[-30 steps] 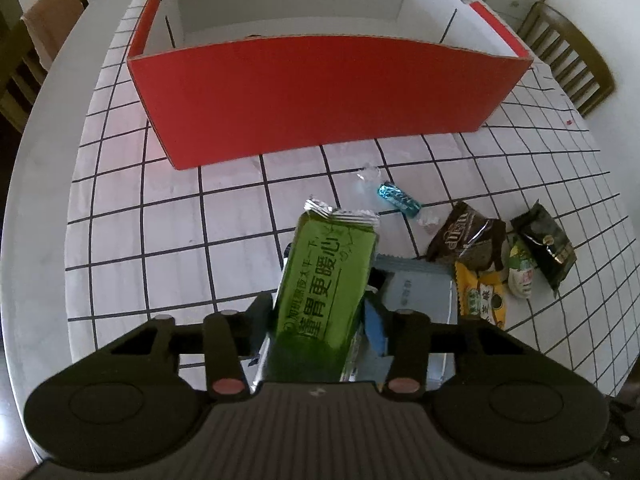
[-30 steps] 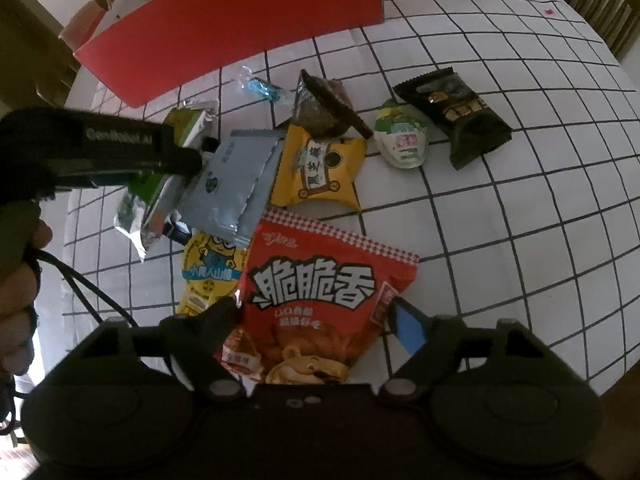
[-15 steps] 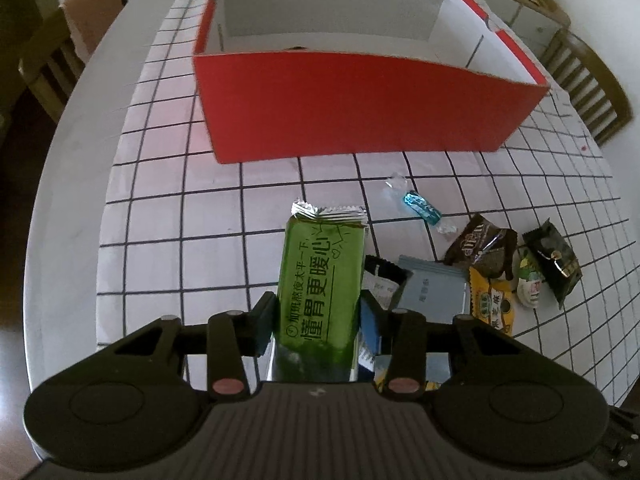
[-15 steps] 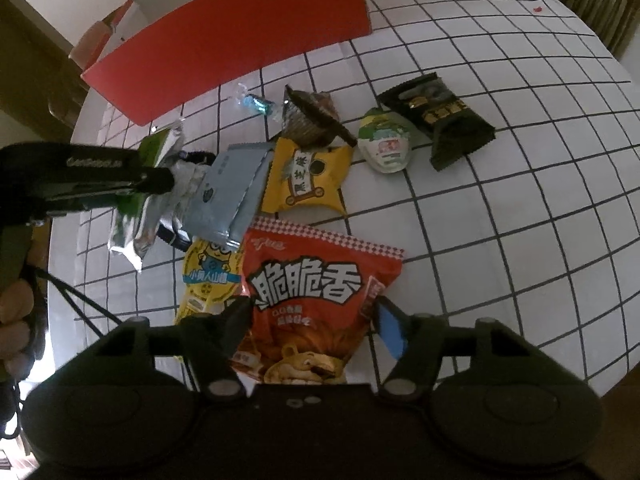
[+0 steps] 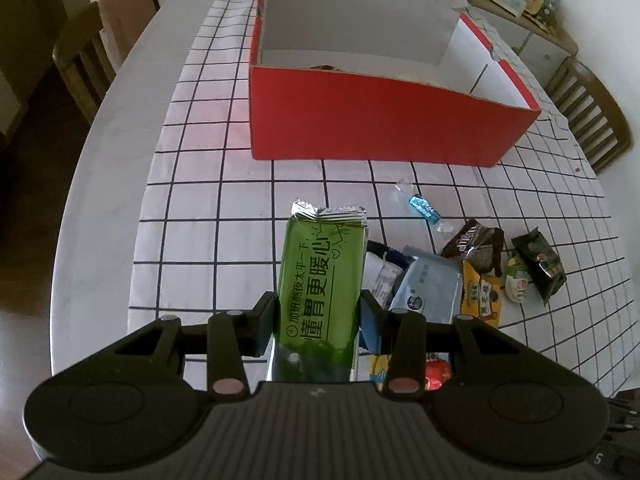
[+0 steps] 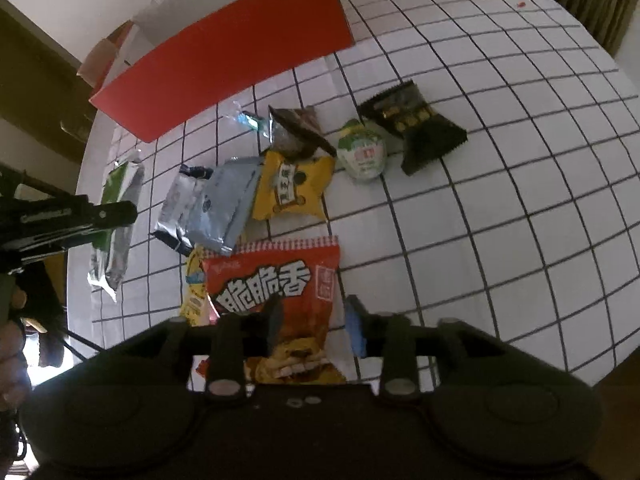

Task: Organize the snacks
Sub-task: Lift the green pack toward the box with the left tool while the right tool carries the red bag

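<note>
My left gripper (image 5: 319,312) is shut on a green snack pack (image 5: 322,280) and holds it above the checked tablecloth, in front of the red box (image 5: 372,124). The pack also shows in the right wrist view (image 6: 116,216). My right gripper (image 6: 314,320) is around a red snack bag (image 6: 280,292) that lies on the table; a gap shows between the right finger and the bag. The red box (image 6: 224,56) stands at the far left in that view.
Loose snacks lie on the cloth: a grey-blue pack (image 6: 226,208), a yellow pack (image 6: 294,188), a brown pack (image 6: 296,132), a green-white cup (image 6: 362,154), a black pack (image 6: 416,124), a blue candy (image 5: 423,209). Chairs (image 5: 592,120) stand around the table.
My left gripper has risen and pulled back with the green pack, so the box looks farther. My right gripper has moved closer over the red bag, with its fingers narrower.
</note>
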The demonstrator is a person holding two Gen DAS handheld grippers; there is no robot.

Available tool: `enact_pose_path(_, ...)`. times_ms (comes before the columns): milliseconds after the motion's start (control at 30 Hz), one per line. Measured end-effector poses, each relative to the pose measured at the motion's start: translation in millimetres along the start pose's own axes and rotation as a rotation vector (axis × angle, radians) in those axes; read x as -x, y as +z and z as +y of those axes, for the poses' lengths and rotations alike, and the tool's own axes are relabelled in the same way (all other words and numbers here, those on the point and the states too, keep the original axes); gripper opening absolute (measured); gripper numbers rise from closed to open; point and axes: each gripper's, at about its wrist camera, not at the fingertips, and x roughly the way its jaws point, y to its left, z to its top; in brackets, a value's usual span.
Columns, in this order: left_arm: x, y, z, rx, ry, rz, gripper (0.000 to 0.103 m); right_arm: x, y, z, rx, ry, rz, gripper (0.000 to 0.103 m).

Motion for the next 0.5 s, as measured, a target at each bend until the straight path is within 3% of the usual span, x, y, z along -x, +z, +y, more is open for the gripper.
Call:
enact_pose_path(33,1.7,-1.2,0.8,0.004,-0.002,-0.002,0.043,0.3,-0.7,2.0,0.005,-0.002,-0.003,0.065)
enact_pose_path(100,4.7,-4.0,1.7,0.01,-0.003,-0.005,0.043,3.3,-1.8,6.9,0.017,-0.013,-0.029,0.084)
enact_pose_path(200,9.1,-8.0,3.5,0.011,-0.004,-0.011,0.043,-0.7,-2.0,15.5,0.047,0.001,-0.013,0.083)
enact_pose_path(267,12.5,-10.7,4.0,0.01,0.001,-0.018,0.043,-8.1,-4.5,25.8,0.089,0.0,0.011,0.087)
enact_pose_path(500,18.0,-18.3,9.2,0.013,0.013,-0.023,0.043,-31.4,-19.9,60.4,0.245,-0.088,0.021,0.091)
